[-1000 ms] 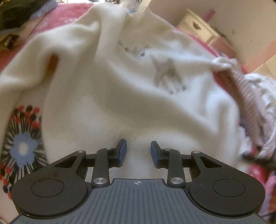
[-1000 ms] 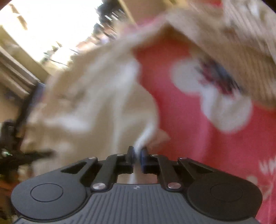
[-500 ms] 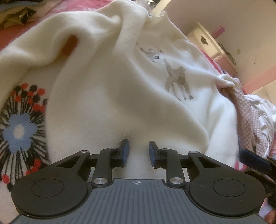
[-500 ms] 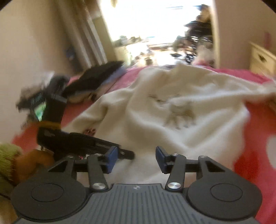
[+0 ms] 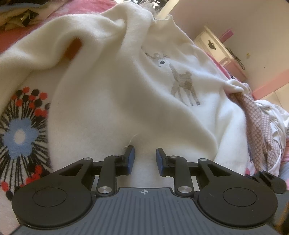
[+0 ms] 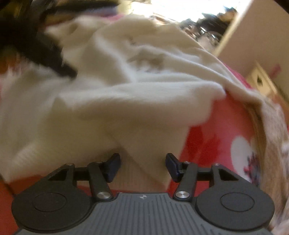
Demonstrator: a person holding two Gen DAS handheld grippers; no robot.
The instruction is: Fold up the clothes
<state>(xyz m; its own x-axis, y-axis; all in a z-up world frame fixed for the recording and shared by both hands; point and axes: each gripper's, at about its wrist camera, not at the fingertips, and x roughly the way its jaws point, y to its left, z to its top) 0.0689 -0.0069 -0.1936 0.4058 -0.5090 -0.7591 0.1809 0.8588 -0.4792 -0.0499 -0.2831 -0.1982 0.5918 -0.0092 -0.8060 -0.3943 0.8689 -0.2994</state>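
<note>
A cream fleece sweater (image 5: 117, 90) with a grey deer print (image 5: 182, 83) lies rumpled on a red flowered bedspread (image 6: 216, 135). My left gripper (image 5: 145, 155) sits low at the sweater's near edge. Its jaws are a little apart, with thick cream fabric filling the gap and pinched between the pads. In the right wrist view the sweater (image 6: 126, 101) is blurred. My right gripper (image 6: 142, 162) hovers over a lower corner, and its jaws are opening wide. Fabric lies under the gap, untouched by the pads. A dark blur at upper left is the other gripper (image 6: 45, 50).
A blue, black and red flower pattern (image 5: 19, 135) on the bedspread shows left of the sweater. A pink checked garment (image 5: 256, 123) and white cloth are heaped at the right. Dark clothes (image 5: 23, 14) lie at the far left, and a white dresser (image 5: 213, 45) stands by the wall.
My right gripper let go of the sweater piece it pinched, rolled around and swung down to the sweater's corner with its jaws wide. The left gripper stayed put on the sweater.
</note>
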